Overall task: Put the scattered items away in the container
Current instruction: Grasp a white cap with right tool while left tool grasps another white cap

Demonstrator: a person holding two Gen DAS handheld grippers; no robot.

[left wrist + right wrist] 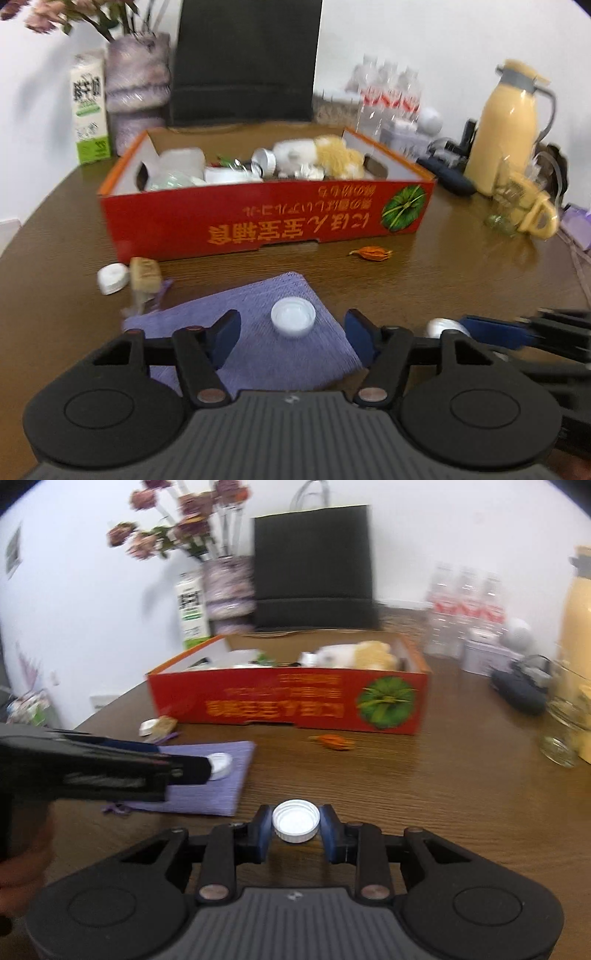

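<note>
our left gripper [293, 332] hangs spread over the purple cloth [258, 332], a white bottle cap [293, 322] lying on the cloth between its fingers, untouched. our right gripper [296, 825] brackets a second white cap [296, 820] on the wooden table [443, 794]; the pads sit right at its rim, though we cannot tell whether they press. the red box [288, 698], already holding clutter, stands at twelve o'clock, an orange wrapper [334, 741] before it.

In front of the glossy red cardboard box [258, 218], a ribbed purple cloth [258, 354] lies on the polished wooden table [424, 288].
</note>
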